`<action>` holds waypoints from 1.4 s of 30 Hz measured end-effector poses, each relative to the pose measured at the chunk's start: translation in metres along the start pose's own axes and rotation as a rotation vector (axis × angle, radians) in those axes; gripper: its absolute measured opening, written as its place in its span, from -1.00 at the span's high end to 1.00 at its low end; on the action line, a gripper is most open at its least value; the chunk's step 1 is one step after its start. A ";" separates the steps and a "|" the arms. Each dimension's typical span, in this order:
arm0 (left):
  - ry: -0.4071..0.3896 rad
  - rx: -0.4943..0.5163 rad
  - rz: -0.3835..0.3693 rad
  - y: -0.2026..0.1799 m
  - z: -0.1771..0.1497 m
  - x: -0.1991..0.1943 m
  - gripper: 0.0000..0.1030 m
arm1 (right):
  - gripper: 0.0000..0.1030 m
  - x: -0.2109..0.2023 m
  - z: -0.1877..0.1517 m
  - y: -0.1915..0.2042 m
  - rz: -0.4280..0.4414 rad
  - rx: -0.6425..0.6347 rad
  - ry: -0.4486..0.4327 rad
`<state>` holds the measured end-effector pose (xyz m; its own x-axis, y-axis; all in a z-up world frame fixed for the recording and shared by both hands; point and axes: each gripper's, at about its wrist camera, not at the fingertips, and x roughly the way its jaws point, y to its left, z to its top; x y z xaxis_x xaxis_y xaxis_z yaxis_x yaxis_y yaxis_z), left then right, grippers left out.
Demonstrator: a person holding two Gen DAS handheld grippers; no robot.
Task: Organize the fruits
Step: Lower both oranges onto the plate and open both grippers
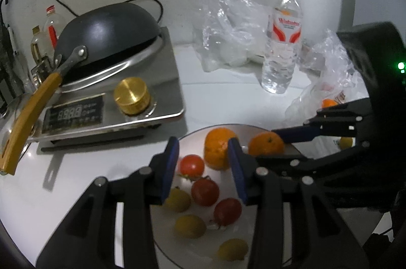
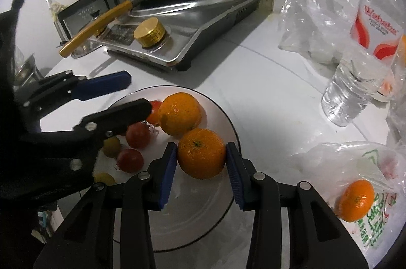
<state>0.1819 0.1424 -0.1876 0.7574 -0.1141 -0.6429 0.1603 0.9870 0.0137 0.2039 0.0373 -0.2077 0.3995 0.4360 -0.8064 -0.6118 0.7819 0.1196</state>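
A white plate (image 2: 198, 215) (image 1: 194, 143) holds a large orange (image 2: 180, 113) (image 1: 218, 147), three red tomatoes (image 2: 138, 134) (image 1: 205, 191) and three small yellow-green fruits (image 2: 111, 146) (image 1: 190, 226). My right gripper (image 2: 200, 147) (image 1: 276, 144) is shut on a second orange (image 2: 201, 157) (image 1: 266, 143) over the plate's right side, beside the large one. My left gripper (image 1: 203, 144) (image 2: 138, 92) hovers above the plate's left part, open, with nothing between its fingers. A third orange (image 2: 356, 200) (image 1: 330, 103) lies on a plastic bag to the right of the plate.
An induction cooker (image 1: 142, 114) (image 2: 203, 40) with an upturned black wok (image 1: 106, 28) and its wooden handle stands behind the plate. A water bottle (image 1: 281, 40) (image 2: 355, 81) and crumpled clear bags (image 1: 228, 30) (image 2: 317, 10) are at the back right. Bottles stand against the wall at the left.
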 end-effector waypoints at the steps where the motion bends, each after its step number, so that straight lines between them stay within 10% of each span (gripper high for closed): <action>1: -0.002 -0.003 0.002 0.001 -0.001 -0.001 0.19 | 0.20 0.001 0.000 0.000 -0.001 0.002 0.002; 42: -0.059 0.009 0.024 -0.031 -0.007 -0.058 0.01 | 0.19 -0.068 -0.022 0.010 -0.062 0.002 -0.078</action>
<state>0.1287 0.1194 -0.1558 0.7968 -0.0974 -0.5963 0.1475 0.9884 0.0356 0.1559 0.0063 -0.1645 0.4884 0.4200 -0.7649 -0.5832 0.8091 0.0719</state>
